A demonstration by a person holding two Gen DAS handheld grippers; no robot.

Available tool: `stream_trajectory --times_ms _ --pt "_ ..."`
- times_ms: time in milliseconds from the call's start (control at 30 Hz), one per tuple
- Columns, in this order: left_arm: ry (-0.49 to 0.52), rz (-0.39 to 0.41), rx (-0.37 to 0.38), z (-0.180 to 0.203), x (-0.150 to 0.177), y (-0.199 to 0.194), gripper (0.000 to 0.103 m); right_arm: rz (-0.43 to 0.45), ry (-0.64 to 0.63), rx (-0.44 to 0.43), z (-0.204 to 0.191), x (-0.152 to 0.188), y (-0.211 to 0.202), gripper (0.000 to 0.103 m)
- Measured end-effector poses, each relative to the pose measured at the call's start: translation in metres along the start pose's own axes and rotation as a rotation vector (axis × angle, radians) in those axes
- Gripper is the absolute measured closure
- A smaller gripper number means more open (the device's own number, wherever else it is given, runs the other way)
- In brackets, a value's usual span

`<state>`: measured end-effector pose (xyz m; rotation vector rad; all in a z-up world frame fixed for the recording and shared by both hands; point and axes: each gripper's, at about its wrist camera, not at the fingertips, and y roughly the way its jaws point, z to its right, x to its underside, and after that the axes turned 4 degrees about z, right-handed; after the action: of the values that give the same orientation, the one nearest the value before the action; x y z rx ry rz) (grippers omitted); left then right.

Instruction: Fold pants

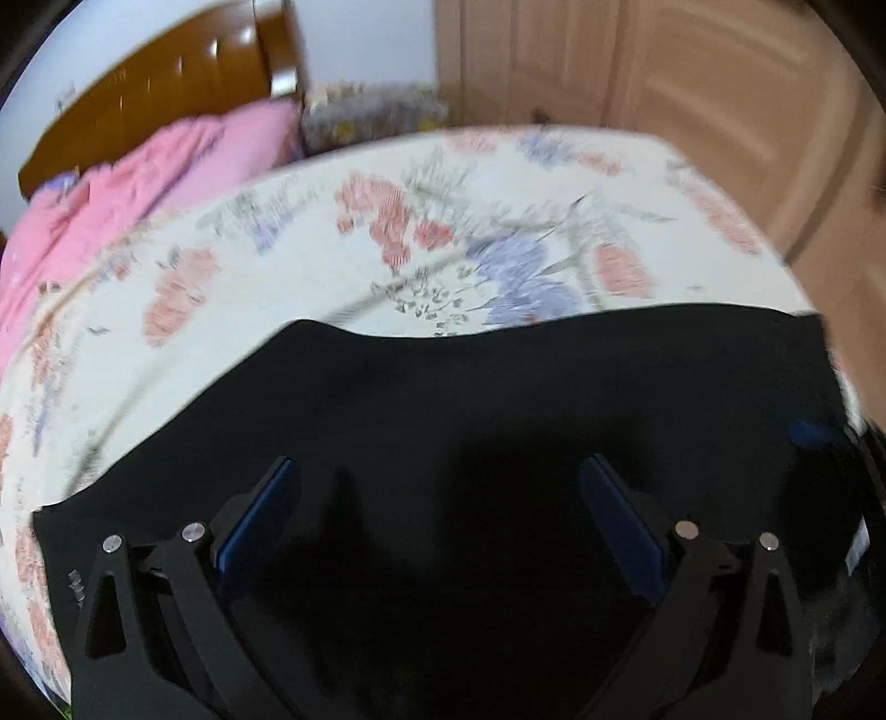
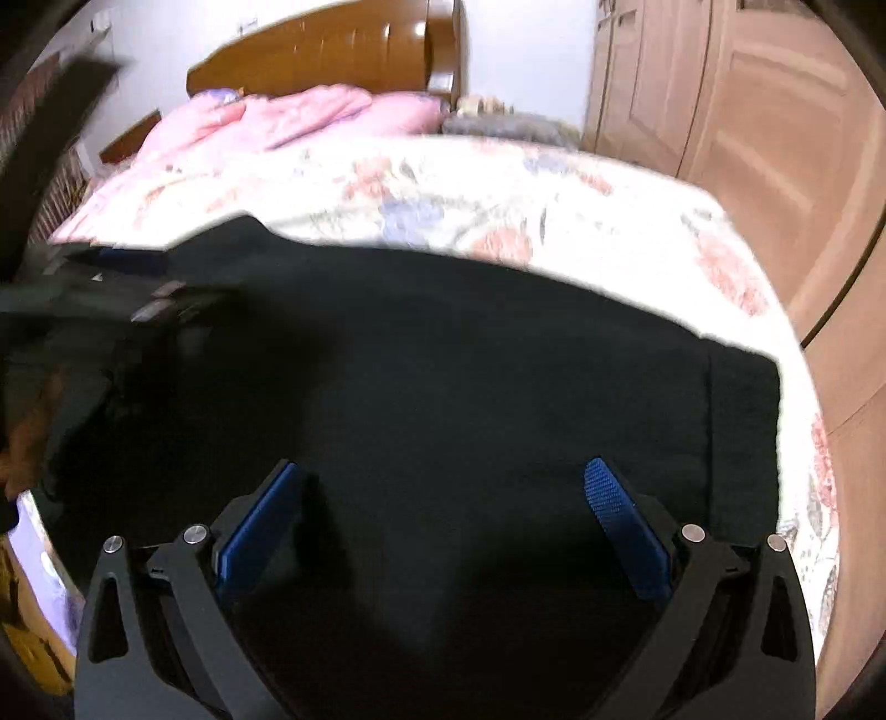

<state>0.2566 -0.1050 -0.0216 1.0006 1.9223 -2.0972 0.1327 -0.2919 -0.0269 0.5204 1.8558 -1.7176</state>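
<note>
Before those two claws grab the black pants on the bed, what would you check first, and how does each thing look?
1. Left gripper open: ok, jaws spread wide, nothing between them.
2. Right gripper open: ok, also spread wide and empty.
3. Pants lying flat on the floral bedspread: ok, spread out broadly; wrinkles cannot be judged on the dark cloth.
4. An edge to grab: ok, the far edge shows clearly against the bedspread.
5. Whether the fingertips touch the cloth: cannot tell.
6. Pink blanket away from the pants: ok, it lies up by the headboard.
</note>
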Motion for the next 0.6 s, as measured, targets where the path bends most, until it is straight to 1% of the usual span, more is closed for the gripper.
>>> stream_trajectory --times_ms 67,100,133,233,300,367,400,433,500,533,567,600 --pt "-0.024 -0.054 -0.002 -0.005 -0.005 0.027 0.001 -0.001 -0.023 0.003 0.001 0.006 -0.002 0.004" --pt "-0.059 -0.027 0.017 -0.011 -0.008 0.032 0.001 0.001 -0.030 0.003 0.001 0.008 -0.001 0.004" --pt "-0.074 -0.019 0.023 -0.012 -0.006 0.033 0.001 0.004 -0.034 0.001 0.000 0.010 -0.004 0.004" --pt "-0.092 -0.016 0.030 -0.016 -0.008 0.033 0.001 0.036 0.017 -0.010 0.009 0.015 -0.020 0.005" --pt "-0.093 0.001 0.026 -0.017 -0.005 0.033 0.001 0.058 0.058 -0.013 0.018 0.020 -0.028 0.005" --pt "-0.092 0.004 0.010 -0.014 -0.005 0.033 0.001 0.053 0.047 0.003 0.025 0.028 -0.029 0.005" --pt "-0.096 0.004 0.002 -0.013 -0.006 0.034 0.001 0.039 0.034 -0.001 0.026 0.031 -0.026 0.005" --pt "-0.108 0.002 -0.004 -0.012 -0.007 0.034 0.001 0.042 0.025 -0.009 0.026 0.032 -0.027 0.005" --pt "-0.125 -0.013 -0.015 -0.009 -0.008 0.031 0.001 0.092 0.067 -0.040 0.030 0.034 -0.044 0.005" --pt "-0.157 -0.020 -0.027 -0.009 -0.005 0.022 0.002 0.154 0.122 -0.097 0.037 0.038 -0.062 0.005" --pt "-0.174 -0.003 -0.025 -0.007 -0.002 0.012 0.002 0.194 0.153 -0.140 0.042 0.041 -0.074 0.005" --pt "-0.180 0.037 -0.008 -0.004 0.004 -0.004 0.002 0.244 0.201 -0.190 0.052 0.048 -0.090 0.005"
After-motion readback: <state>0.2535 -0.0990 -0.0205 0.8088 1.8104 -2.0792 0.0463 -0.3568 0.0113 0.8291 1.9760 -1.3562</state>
